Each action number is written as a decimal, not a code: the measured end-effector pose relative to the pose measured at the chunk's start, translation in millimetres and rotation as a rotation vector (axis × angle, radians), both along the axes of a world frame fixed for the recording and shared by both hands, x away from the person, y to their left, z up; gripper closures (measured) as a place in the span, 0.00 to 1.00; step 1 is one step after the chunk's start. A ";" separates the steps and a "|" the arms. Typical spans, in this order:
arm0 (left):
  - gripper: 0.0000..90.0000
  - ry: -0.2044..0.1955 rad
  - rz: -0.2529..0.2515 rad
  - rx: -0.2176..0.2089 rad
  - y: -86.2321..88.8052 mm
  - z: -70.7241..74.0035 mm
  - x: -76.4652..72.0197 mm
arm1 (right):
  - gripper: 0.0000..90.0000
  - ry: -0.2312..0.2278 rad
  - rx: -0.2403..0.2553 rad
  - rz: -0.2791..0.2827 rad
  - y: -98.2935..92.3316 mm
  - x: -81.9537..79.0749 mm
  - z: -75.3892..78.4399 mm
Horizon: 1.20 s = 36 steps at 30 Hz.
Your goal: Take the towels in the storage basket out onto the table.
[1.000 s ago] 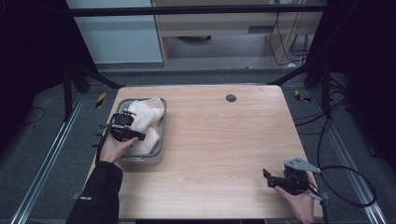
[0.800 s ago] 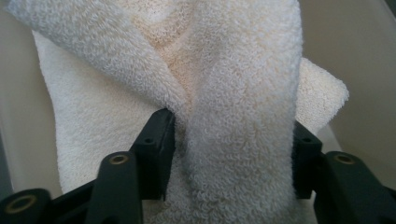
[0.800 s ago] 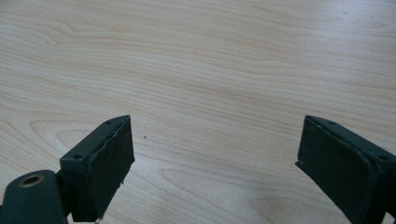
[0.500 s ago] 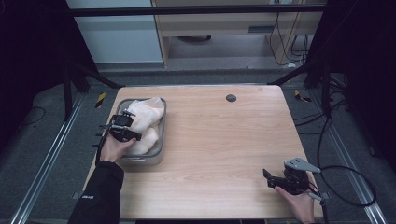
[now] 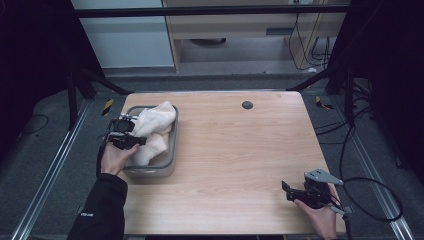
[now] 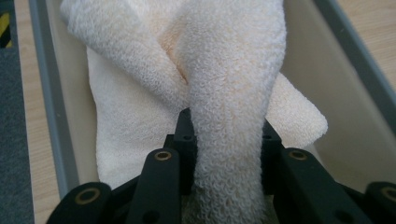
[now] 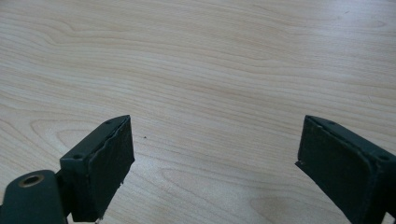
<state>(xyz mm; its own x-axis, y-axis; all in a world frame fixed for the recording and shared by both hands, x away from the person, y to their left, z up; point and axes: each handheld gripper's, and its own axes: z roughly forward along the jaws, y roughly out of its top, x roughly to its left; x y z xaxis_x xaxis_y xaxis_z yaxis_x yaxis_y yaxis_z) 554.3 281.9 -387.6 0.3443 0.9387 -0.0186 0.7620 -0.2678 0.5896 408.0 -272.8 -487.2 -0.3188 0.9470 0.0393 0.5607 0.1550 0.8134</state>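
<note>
A cream towel (image 5: pixel 152 132) lies bunched in a grey tray (image 5: pixel 172 150) at the table's left side. My left gripper (image 5: pixel 131 134) is over the tray, and its jaws have just been closing on a fold of the towel (image 6: pixel 229 140), which they now pinch and lift a little. The black jaws press on both sides of that fold in the left gripper view. My right gripper (image 5: pixel 290 192) rests near the table's front right corner. Its jaws stand wide apart over bare wood (image 7: pixel 210 116) with nothing between them.
The tray's grey walls (image 6: pixel 51 116) run close on both sides of the towel. A small dark round mark (image 5: pixel 247 105) sits near the table's far edge. A black cable (image 5: pixel 370 200) loops off the right gripper past the table's right edge.
The left gripper has closed on a fold of the towel and risen slightly with it. The right gripper has not moved.
</note>
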 end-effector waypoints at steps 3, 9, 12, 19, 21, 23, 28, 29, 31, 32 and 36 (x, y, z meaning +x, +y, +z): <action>0.77 -0.040 -0.004 -0.018 0.7 10.0 -4.9 | 0.12 0.002 0.000 0.001 0.3 -0.2 -0.1; 0.77 -0.067 -0.003 -0.022 3.2 20.0 -10.7 | 0.12 0.001 -0.003 0.001 0.1 -0.1 -0.1; 0.77 -0.078 -0.005 -0.035 4.0 26.2 -13.0 | 0.11 0.006 -0.001 0.001 0.6 0.0 -0.3; 0.77 -0.119 -0.022 -0.044 3.4 45.4 -18.8 | 0.11 0.007 0.002 0.004 0.7 -0.3 0.0; 0.77 -0.130 -0.030 -0.048 1.9 51.1 -20.8 | 0.11 0.007 0.002 0.005 0.8 -0.2 -0.1; 0.77 -0.139 -0.038 -0.049 -0.2 56.4 -22.8 | 0.11 0.007 0.002 0.005 0.8 -0.2 0.0; 0.77 -0.144 -0.063 -0.040 -4.9 67.4 -25.5 | 0.11 0.007 0.001 0.006 1.0 -0.4 0.1; 0.77 -0.146 -0.064 -0.039 -6.0 69.5 -25.9 | 0.11 0.006 0.002 0.006 1.0 -0.4 0.1; 0.77 -0.152 -0.070 -0.034 -7.8 74.2 -26.9 | 0.11 0.010 0.007 0.006 1.2 -0.7 0.5; 0.77 -0.163 -0.072 -0.034 -9.1 79.1 -28.1 | 0.11 0.004 -0.001 0.006 0.8 -0.3 0.0; 0.77 -0.173 -0.076 -0.028 -10.6 85.8 -29.8 | 0.11 0.007 0.003 0.006 1.0 -0.6 0.4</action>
<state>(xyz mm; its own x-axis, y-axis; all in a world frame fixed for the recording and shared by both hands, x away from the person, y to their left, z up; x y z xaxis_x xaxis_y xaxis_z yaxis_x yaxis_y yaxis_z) 524.5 271.3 -301.8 0.4148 0.9097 0.0213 0.6265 -0.3025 0.7183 407.4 -271.8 -486.8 -0.3245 0.9448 0.0450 0.5657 0.1557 0.8098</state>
